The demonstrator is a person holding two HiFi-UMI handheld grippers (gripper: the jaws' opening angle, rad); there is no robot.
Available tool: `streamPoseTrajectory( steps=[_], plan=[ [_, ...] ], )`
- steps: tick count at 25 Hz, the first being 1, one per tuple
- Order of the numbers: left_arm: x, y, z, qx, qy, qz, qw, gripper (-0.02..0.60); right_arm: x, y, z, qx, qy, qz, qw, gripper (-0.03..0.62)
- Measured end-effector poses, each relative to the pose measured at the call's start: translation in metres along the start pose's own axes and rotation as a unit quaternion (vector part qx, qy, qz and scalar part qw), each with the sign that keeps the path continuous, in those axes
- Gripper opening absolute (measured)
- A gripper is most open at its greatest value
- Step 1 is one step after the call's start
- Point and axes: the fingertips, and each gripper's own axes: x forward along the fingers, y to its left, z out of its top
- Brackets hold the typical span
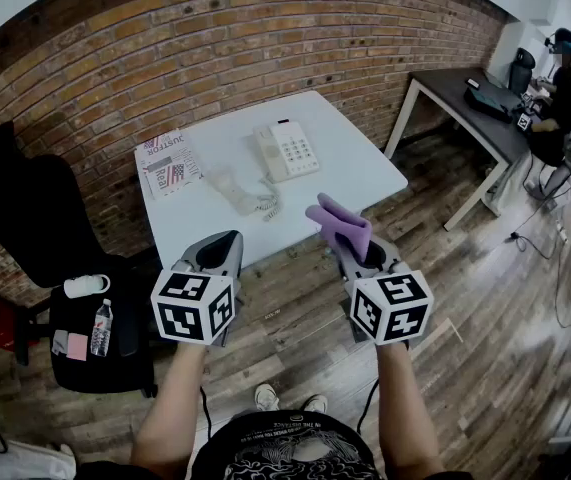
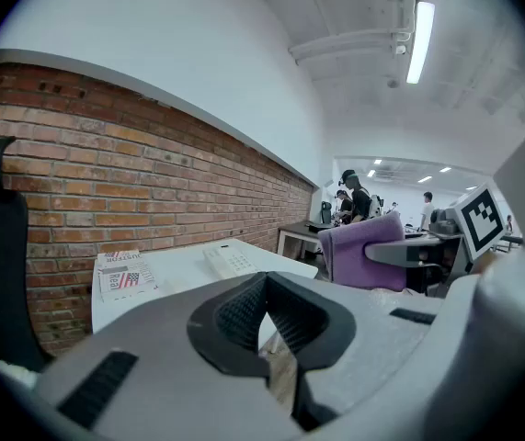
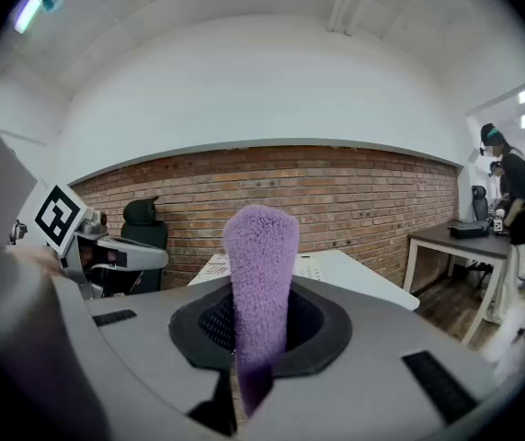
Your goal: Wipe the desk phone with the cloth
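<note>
R gripper [image 3: 258, 324] on cloth [image 3: 260, 246], L gripper [image 2: 264, 312] closed

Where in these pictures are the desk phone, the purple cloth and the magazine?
desk phone [image 1: 295, 149]: head view, on its keypad.
purple cloth [image 3: 260, 265]: right gripper view, middle of the upright fold.
magazine [image 1: 169, 164]: head view, centre of its cover.

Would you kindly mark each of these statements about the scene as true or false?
1. The right gripper grips the purple cloth. True.
2. The cloth touches the desk phone. False: it is held in the air, apart from the phone.
3. The left gripper is shut with nothing in it. True.
4. In the head view, the booklet lies right of the phone. False: it lies to the phone's left, on the white table.
</note>
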Motion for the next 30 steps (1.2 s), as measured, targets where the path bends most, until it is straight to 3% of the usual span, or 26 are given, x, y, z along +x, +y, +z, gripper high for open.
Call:
streamPoseTrajectory(
  steps=[17,24,30],
  plan=[
    [0.044,0.024,0.008,0.005,0.005,-0.042,0.9991,0.006,0.032,-0.012,0.001,0.002,0.010,-0.039,0.999,0.044],
    [0.078,0.023,0.009,0.006,0.011,-0.036,0.9993,0.006,0.055,-0.041,0.002,0.005,0.009,-0.031,0.999,0.044],
    [0.121,0.020,0.022,0.004,0.014,-0.008,0.9999,0.006,0.085,-0.085,0.011,0.006,0.002,-0.002,1.000,0.044]
  ],
)
